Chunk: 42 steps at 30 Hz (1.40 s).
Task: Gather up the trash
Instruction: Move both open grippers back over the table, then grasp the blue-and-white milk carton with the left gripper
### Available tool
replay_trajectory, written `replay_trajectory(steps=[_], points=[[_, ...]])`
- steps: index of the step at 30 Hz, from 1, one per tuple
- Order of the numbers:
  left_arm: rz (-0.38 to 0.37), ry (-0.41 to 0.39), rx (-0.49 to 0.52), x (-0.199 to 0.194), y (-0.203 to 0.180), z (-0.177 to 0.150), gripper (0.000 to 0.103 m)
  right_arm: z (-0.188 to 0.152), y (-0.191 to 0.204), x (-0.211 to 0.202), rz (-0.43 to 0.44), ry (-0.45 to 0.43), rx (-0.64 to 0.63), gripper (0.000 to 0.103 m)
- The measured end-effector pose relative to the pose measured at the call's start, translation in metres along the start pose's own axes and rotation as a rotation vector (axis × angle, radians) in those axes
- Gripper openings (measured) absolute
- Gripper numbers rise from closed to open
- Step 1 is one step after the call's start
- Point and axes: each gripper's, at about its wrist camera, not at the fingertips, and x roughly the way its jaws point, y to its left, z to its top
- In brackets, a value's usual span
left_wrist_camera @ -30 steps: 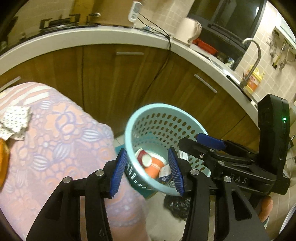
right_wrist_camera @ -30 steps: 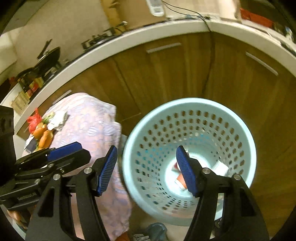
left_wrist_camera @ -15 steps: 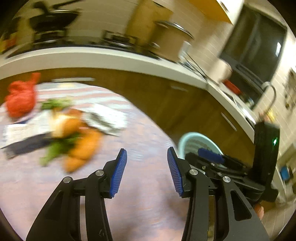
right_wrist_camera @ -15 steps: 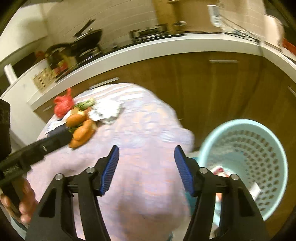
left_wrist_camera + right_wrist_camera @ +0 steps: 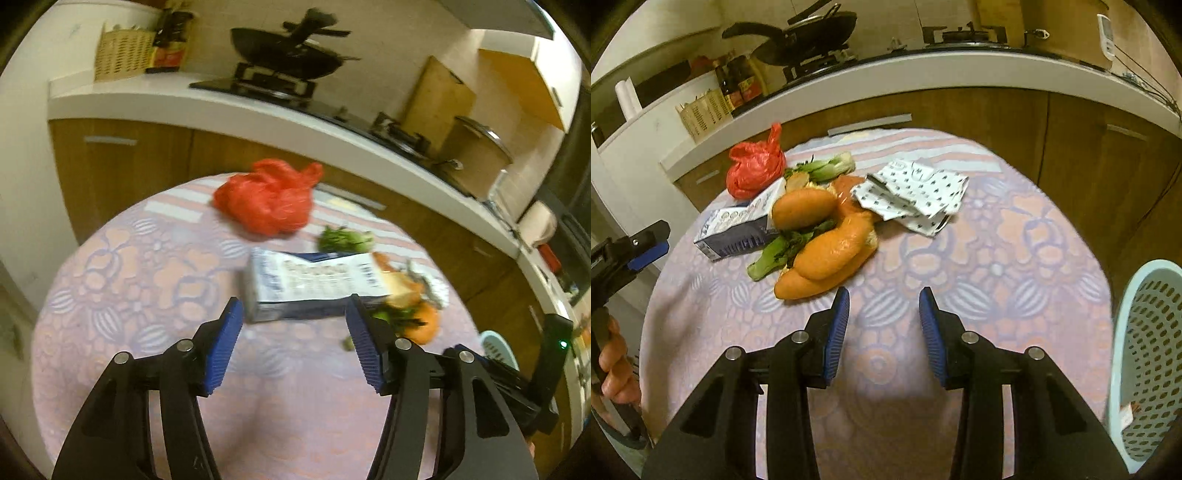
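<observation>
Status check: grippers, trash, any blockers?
Left gripper and right gripper open, empty. Milk carton lies ahead of left gripper. Bread rolls, greens crowd it.

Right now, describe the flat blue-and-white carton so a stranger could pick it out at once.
Start at the round table with the pink floral cloth. In the pile on it, the blue-and-white carton lies on its side between the crumpled red plastic bag and the orange bread rolls. It is the only boxy, straight-edged item there, with printed text.

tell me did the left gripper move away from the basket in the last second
Yes. The left gripper swung from over the blue basket to the table, now facing the carton; the basket sits far right.
</observation>
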Motion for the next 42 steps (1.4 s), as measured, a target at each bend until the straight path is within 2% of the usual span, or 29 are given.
replay_trajectory(steps=[4,11,18,24,27,31,32,36,42], points=[[0.004,0.034,0.01,0.019,0.0,-0.002,0.056,-0.001,0.001,0.002,-0.014,-0.003,-0.014,0.036],[-0.033,0.08,0.044,0.047,-0.009,-0.008,0.057,-0.002,0.005,0.002,-0.018,-0.014,-0.049,0.036],[-0.239,0.168,0.079,0.033,-0.037,-0.033,0.058,0.0,-0.003,0.005,0.003,-0.003,-0.003,0.036],[-0.354,0.244,0.137,0.021,-0.059,-0.052,0.058,-0.001,-0.003,0.005,0.009,-0.001,-0.007,0.036],[-0.299,0.205,0.197,0.007,-0.063,-0.053,0.06,-0.001,-0.003,0.005,0.008,0.001,-0.009,0.036],[-0.155,0.094,0.253,0.003,-0.062,-0.028,0.079,-0.002,0.0,0.004,0.005,-0.006,-0.021,0.036],[-0.132,0.081,0.256,0.007,-0.061,-0.02,0.079,-0.002,0.0,0.003,0.005,-0.007,-0.023,0.036],[-0.057,0.114,0.29,0.041,-0.058,-0.003,0.079,-0.002,0.002,0.002,0.009,-0.015,-0.028,0.036],[-0.047,0.194,0.286,0.083,-0.052,-0.002,0.079,-0.004,0.009,-0.004,0.006,-0.046,-0.069,0.044]])
